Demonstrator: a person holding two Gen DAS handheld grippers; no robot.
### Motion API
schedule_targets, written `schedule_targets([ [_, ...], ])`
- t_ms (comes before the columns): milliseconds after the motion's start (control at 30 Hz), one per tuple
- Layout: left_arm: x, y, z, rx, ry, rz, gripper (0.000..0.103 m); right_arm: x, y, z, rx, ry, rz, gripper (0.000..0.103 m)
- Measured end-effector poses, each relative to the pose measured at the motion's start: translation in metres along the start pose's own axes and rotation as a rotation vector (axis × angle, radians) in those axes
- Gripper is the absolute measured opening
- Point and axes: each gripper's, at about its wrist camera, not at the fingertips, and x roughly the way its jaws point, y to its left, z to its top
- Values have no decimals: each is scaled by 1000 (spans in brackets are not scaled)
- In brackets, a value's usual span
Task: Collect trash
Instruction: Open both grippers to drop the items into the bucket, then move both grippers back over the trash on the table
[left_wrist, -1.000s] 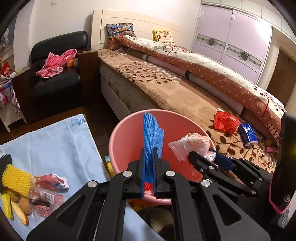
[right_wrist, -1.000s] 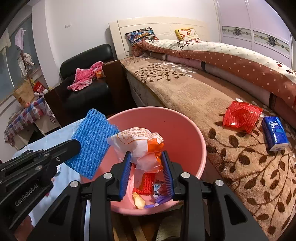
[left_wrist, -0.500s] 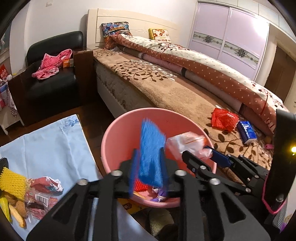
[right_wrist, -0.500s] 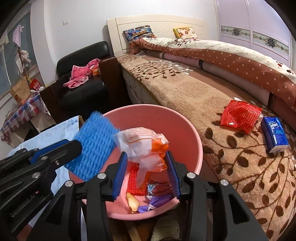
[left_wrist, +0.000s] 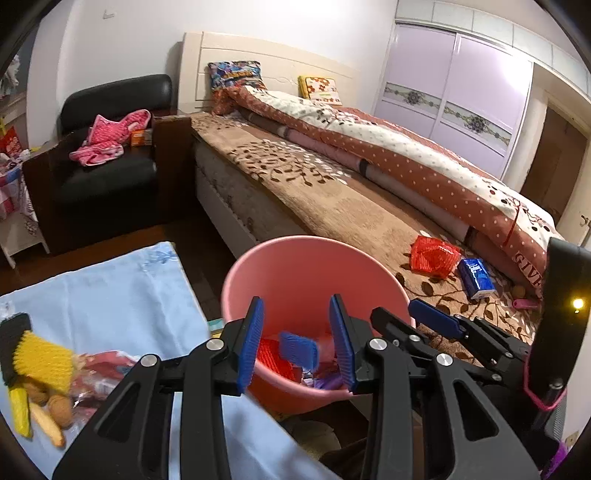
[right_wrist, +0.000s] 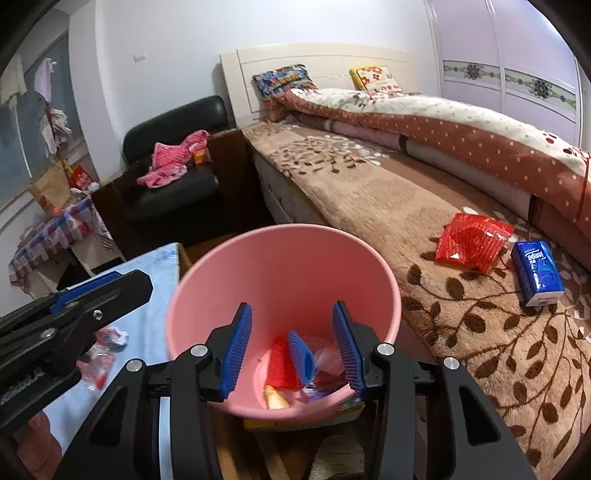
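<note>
Both claws hang over the pink bin's (right_wrist: 284, 266) near rim, jaws wide, nothing held: left claw (left_wrist: 295, 341), right claw (right_wrist: 291, 347). The bin stands between the bench (left_wrist: 110, 288) edge and the bed (right_wrist: 369, 199) side. Inside the bin: blue foam net (right_wrist: 301, 354) upright, red net (right_wrist: 282, 363), clear wrapper, peel. Yellow net (left_wrist: 42, 363) and wrappers lie at the bench's left end. Red bag (right_wrist: 471, 245) and tissue pack (right_wrist: 537, 273) lie on the bed, well apart from the bin.
</note>
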Motion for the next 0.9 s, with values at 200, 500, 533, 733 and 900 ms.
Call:
schedule_targets([
  [200, -34, 13, -14, 3, -25, 68, 37, -30, 25, -6, -22, -30, 66, 45],
  [500, -85, 59, -50, -52, -35, 175, 37, -49, 73, -29, -55, -2, 181, 45],
  [533, -91, 65, -54, -60, -39, 185, 37, -50, 78, -32, -58, 5, 192, 45],
  [733, -117, 104, -78, -93, -40, 260, 37, -46, 107, -49, -88, 51, 246, 45],
  [900, -132, 143, -100, -149, -24, 322, 37, -36, 129, -58, -112, 91, 286, 45],
])
